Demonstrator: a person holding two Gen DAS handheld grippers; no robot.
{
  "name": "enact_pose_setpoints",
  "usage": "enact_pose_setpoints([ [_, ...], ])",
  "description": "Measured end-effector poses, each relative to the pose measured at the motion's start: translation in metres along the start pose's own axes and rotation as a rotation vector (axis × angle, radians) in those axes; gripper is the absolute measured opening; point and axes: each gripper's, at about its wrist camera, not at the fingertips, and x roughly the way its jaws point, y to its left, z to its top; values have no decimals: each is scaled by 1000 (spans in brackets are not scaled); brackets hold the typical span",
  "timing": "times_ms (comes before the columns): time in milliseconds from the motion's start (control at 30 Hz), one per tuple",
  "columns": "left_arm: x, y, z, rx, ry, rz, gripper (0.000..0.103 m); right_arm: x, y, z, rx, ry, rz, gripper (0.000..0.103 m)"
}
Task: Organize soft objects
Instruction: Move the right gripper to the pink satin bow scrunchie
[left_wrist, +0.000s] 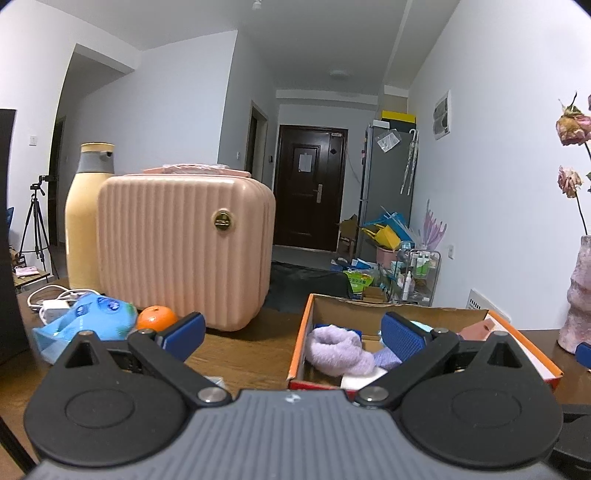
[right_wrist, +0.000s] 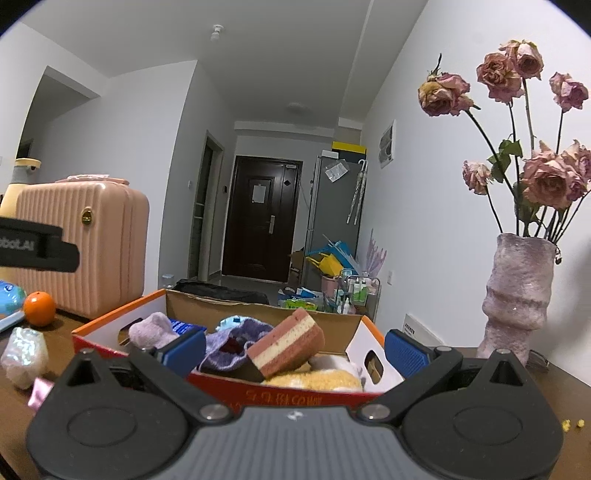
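Note:
An orange-edged cardboard box sits on the wooden table and holds soft things: a fluffy lilac sock, a purple knit sock, a pink-and-cream layered sponge and a yellow fuzzy cloth. My left gripper is open and empty just in front of the box's left part. The right gripper is open and empty too, hovering at the box's near wall. A blue plastic pack lies left of the box.
A pink ribbed case and a cream bottle stand at the back left, with an orange before them. A vase of dried roses stands right. A shiny wrapped item lies near left.

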Motion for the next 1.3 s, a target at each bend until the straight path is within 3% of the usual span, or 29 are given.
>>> enact_pose_setpoints([
  [633, -65, 31, -18, 39, 22, 20, 103, -63, 7, -11, 4, 34, 15, 103],
  [1300, -99, 62, -31, 53, 87, -31, 103, -100, 42, -18, -23, 96, 79, 103],
])
